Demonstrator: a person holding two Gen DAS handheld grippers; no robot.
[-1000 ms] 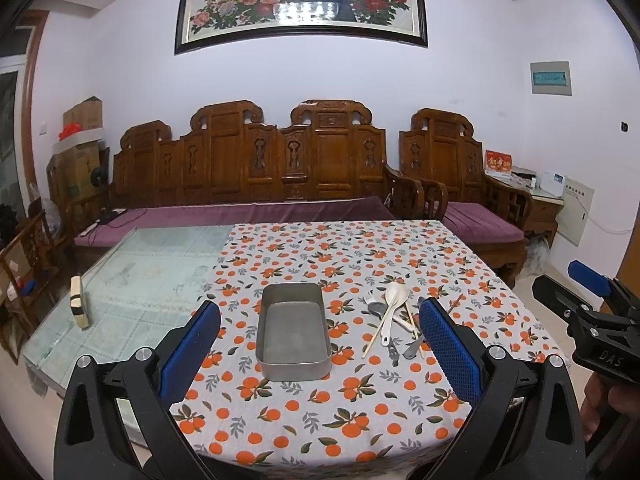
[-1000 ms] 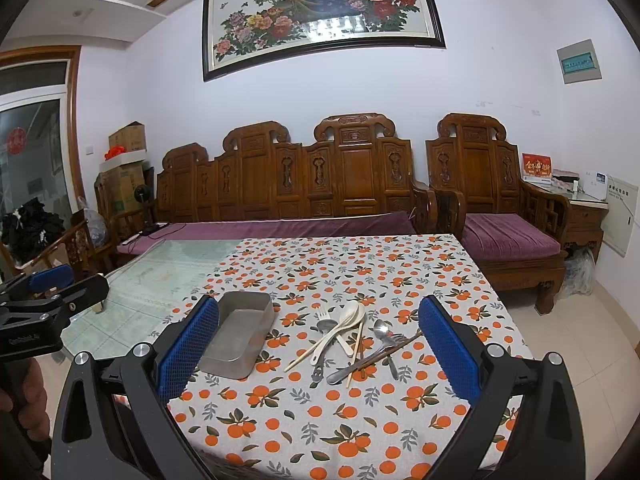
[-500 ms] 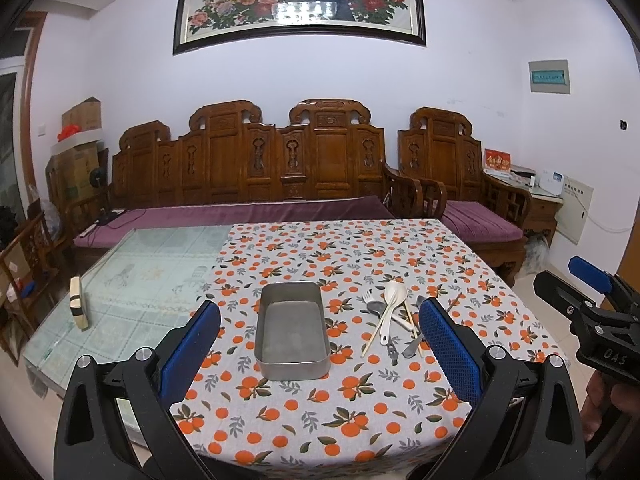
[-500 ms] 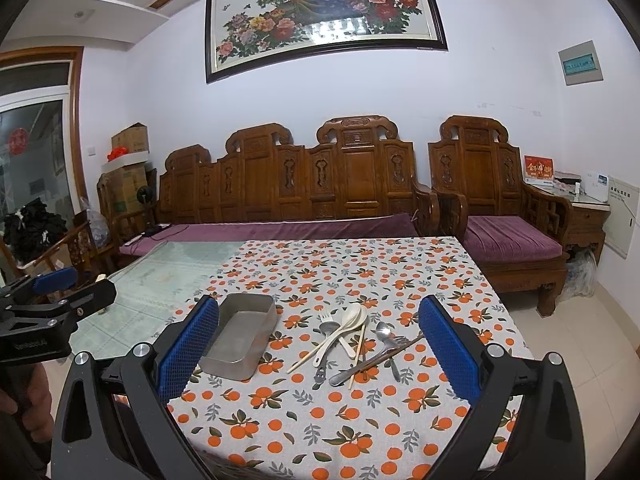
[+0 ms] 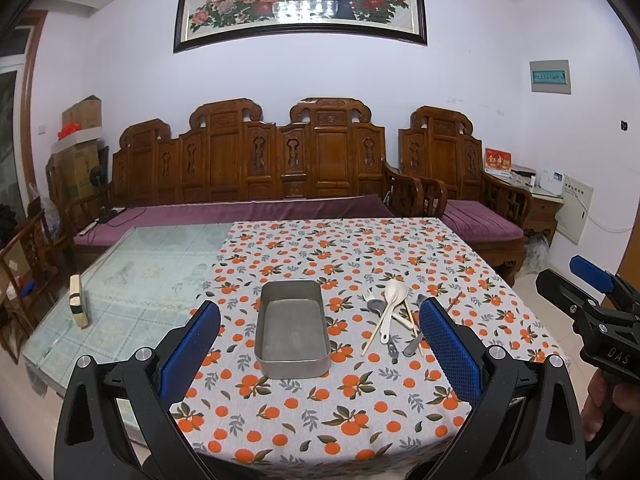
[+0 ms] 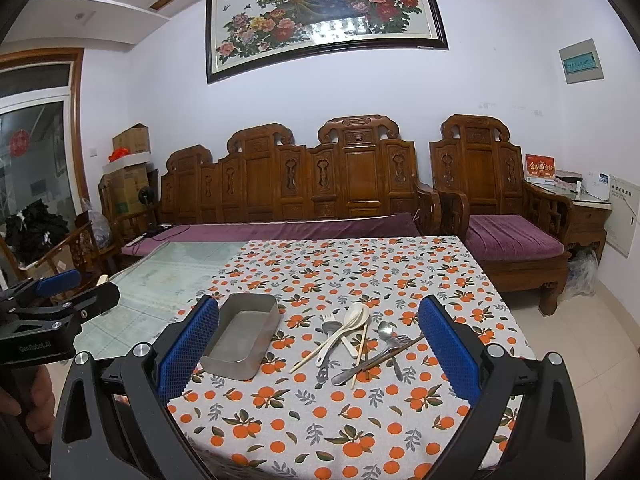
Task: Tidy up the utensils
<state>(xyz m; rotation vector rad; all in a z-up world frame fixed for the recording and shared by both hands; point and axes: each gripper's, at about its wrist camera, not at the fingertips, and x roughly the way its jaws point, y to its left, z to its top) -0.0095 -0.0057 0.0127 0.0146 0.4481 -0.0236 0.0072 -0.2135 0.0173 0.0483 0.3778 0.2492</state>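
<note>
An empty metal tray (image 5: pixel 293 328) (image 6: pixel 241 336) sits on the orange-print tablecloth (image 5: pixel 320 412) (image 6: pixel 320 420). To its right lies a pile of utensils (image 5: pixel 394 322) (image 6: pixel 356 340): white plastic spoons, metal spoons, a fork and chopsticks. My left gripper (image 5: pixel 320 344) is open and empty, held above the near table edge in front of the tray. My right gripper (image 6: pixel 318 344) is open and empty, in front of the pile. Each gripper shows at the edge of the other's view.
The table's left half is bare glass (image 5: pixel 140 280) with a small block (image 5: pixel 76 306) near its left edge. A carved wooden sofa (image 5: pixel 260 184) with purple cushions stands behind the table. An armchair (image 6: pixel 500 216) stands at the back right.
Both views have risen and drawn back slightly from the table. The tray and utensils have not moved. Both grippers stay open.
</note>
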